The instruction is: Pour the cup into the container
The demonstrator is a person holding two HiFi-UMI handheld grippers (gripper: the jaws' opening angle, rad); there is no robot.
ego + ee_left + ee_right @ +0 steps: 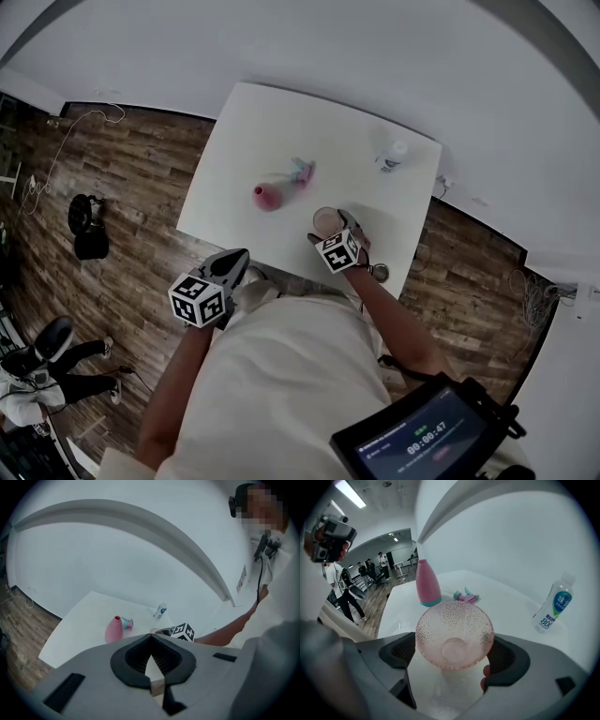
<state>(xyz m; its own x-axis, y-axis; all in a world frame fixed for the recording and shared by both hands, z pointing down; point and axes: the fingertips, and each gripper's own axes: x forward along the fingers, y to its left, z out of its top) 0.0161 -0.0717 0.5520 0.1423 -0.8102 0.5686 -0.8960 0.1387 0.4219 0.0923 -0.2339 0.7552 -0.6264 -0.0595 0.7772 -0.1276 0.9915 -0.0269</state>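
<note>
Black screen unit (419,439) at the person's chest sits closest to the head cam, timer running on it, not part of the job. Past it, 2 grippers at the near edge of the white table (281,122)

Right gripper (454,654) has the cup (454,632), pink dimpled glass, between its 2 jaws. Pads are against the wall on both sides, so it reads as closed on the cup, with the glass keeping the jaws fairly wide. Gripper comes in angled downward from the person's side, so the cup mouth faces the gripper cam. Bowl and base are visible, contents not readable (clear liquid or nothing, can't tell). Cup base on the table or just off it: can't tell. Head view puts the cup near the table's front edge, gripper on the person's side of it

Left gripper (150,641): jaws together, nothing between them, held off the table edge close to the person's body. Looks parked out of the way; pour is likely a 1-hand job

Container (427,588) = pink bottle, upright, neck open, its cap (465,596) lying just beside it, probably taken off so it can take the pour. It stands toward the table's middle, beyond the cup and to its left in the right gripper view, no contact. Water bottle (553,606) stands far right, well clear

Judgement: grasp stage, pour not started; the narrow neck will want careful alignment
</note>
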